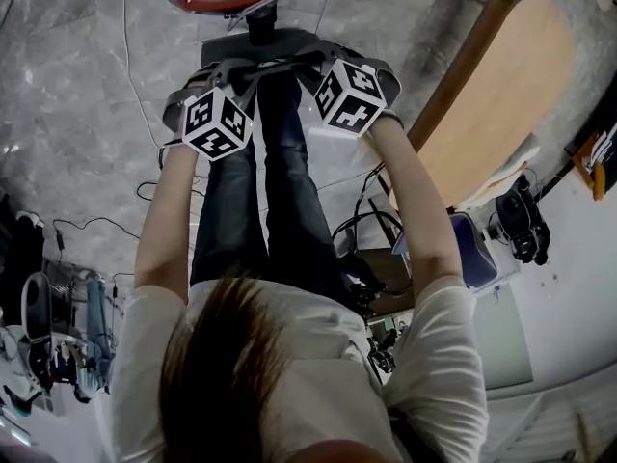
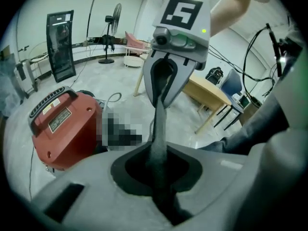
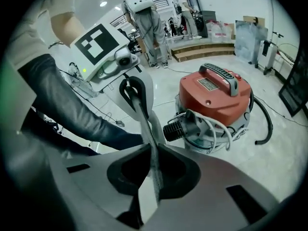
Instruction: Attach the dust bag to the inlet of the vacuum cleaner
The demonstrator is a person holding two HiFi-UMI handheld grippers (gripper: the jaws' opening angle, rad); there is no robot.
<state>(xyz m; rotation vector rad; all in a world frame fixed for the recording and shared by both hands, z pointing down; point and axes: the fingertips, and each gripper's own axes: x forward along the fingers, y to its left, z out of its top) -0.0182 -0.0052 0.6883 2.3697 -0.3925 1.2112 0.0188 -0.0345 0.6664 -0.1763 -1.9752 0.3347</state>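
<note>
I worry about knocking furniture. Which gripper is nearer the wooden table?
The right gripper: in the head view it is on the side of the wooden table, while the left gripper lies beyond the person's legs.

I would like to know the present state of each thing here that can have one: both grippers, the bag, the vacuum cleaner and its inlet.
left gripper: shut on the dust bag.
right gripper: shut on the dust bag.
dust bag: held between both grippers, not yet on the inlet.
vacuum cleaner: standing upright.
inlet: bare, nothing attached.
</note>
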